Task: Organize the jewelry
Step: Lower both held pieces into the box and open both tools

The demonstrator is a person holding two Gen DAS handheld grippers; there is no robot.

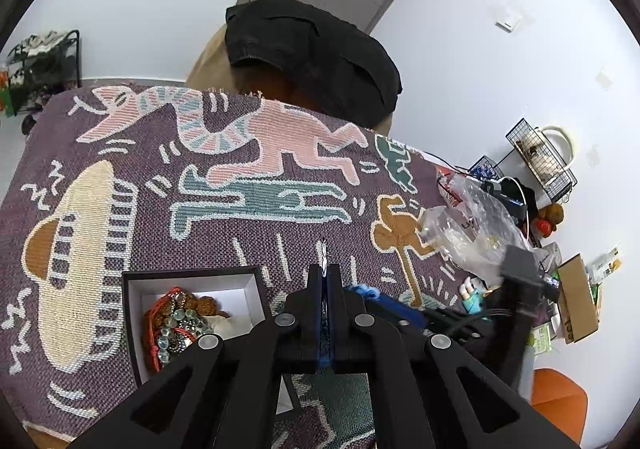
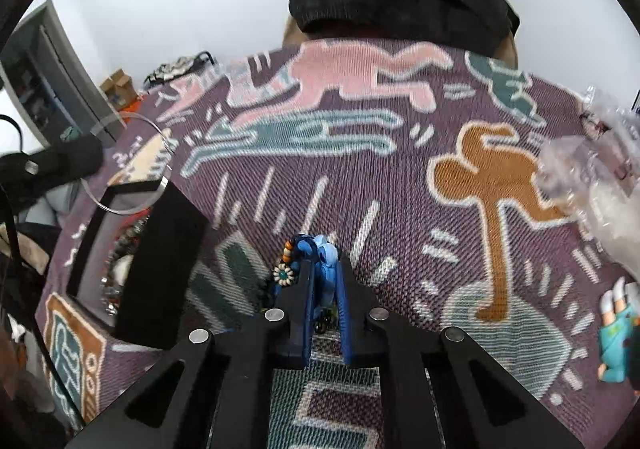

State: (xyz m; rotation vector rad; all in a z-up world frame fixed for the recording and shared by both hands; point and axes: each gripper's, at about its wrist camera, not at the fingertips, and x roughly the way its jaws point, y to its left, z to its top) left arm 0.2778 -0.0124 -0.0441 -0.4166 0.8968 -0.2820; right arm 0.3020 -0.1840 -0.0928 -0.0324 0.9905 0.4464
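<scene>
Purple woven cloth (image 2: pixel 400 185), figured in pink, teal and tan and coarse in its weave, covers the table. At about nine o'clock in the right wrist view stands the square black box with a pale lining (image 1: pixel 192 277), open at the top; inside lie a heap of glassy green beads, red cord and brown knobbly beads (image 1: pixel 176 321), touching one another in one tangle.

The left gripper (image 1: pixel 324 269) has its fingers pressed together on something thin and clear. From the right wrist view this reads as a clear thin ring (image 2: pixel 132 165) held over the far corner of the box, though what it is I cannot tell.

Just right of the box, the right gripper (image 2: pixel 324 273) has its fingers narrowed onto a blue beaded bracelet with a bunched blue tassel (image 2: pixel 320 257) and a small round cream-and-teal flower bead (image 2: pixel 284 275) at its left side. The bracelet's long axis runs along the fingers, toward twelve o'clock.

The relation that matters: the box lies at nine to ten o'clock of the right fingers, near but apart, its tall black wall between. I judge the right hand nearer for the drop, needing to clear that wall.

At three o'clock lie crinkled clear plastic bags (image 2: pixel 592 169) and a small teal toy figure (image 2: pixel 616 337).
</scene>
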